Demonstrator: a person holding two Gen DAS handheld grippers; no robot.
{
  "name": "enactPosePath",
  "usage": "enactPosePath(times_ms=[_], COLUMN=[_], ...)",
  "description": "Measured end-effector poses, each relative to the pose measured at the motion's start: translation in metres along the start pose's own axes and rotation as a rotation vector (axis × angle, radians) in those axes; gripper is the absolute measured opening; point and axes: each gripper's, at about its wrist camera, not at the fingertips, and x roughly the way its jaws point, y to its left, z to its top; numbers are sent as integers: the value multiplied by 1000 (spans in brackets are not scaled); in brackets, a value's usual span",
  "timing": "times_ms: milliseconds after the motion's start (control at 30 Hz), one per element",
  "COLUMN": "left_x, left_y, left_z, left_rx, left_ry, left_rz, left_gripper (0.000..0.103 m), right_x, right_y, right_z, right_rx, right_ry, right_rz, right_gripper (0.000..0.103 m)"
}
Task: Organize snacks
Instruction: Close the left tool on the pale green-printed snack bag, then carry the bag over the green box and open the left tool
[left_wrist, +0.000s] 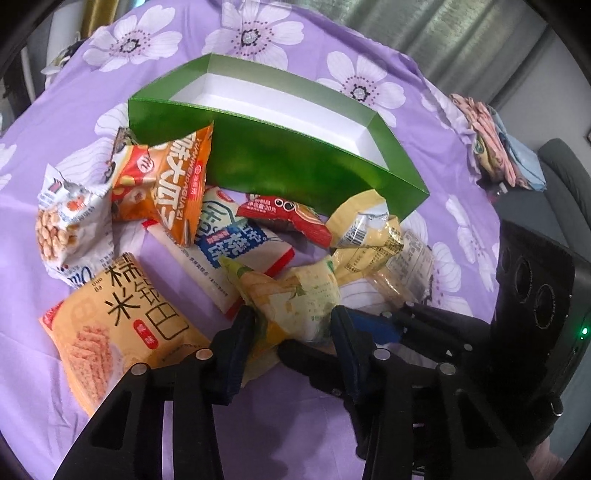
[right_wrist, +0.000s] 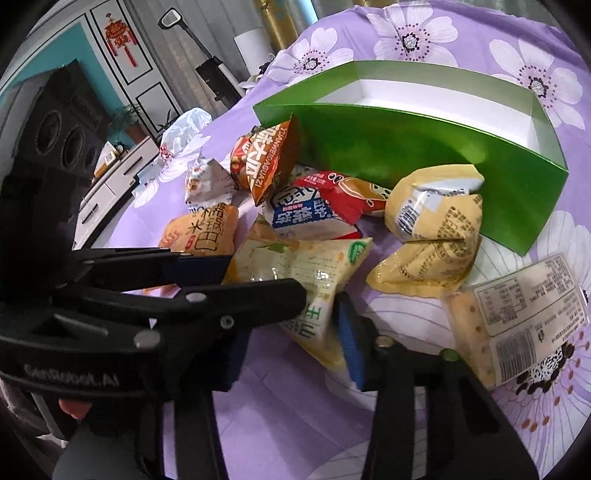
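Note:
A green box (left_wrist: 295, 158) with a white inside stands open on the purple flowered cloth, also in the right wrist view (right_wrist: 406, 147). Several snack packets lie in a heap before it. My left gripper (left_wrist: 293, 325) is shut on a yellow corn packet (left_wrist: 295, 299); its jaws press both sides. My right gripper (right_wrist: 295, 332) has its jaws around the same corn packet (right_wrist: 310, 266) from the other side, and the left gripper's fingers (right_wrist: 221, 295) cross in front of it. An orange rice-cracker packet (left_wrist: 122, 314) lies to the left.
An orange seed packet (left_wrist: 184, 184), a blue-white packet (left_wrist: 236, 236), a red packet (left_wrist: 288, 218), pale yellow packets (left_wrist: 365, 236) and a clear cracker packet (right_wrist: 524, 314) lie around. A black speaker (left_wrist: 535, 295) stands right. Folded cloths (left_wrist: 495, 140) lie at the table's far edge.

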Motion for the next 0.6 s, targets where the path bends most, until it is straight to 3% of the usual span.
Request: enactPosePath(times_ms=[133, 600], left_x=[-7, -52], left_y=[-4, -33], left_z=[1, 26], left_rx=[20, 116], left_ry=[-16, -146], left_rz=[7, -6], left_gripper=[43, 43], right_x=[-7, -56], right_y=[7, 27], right_z=[0, 27], right_rx=[-21, -81], right_ry=[-19, -145], right_rz=[-15, -72], right_gripper=[30, 30])
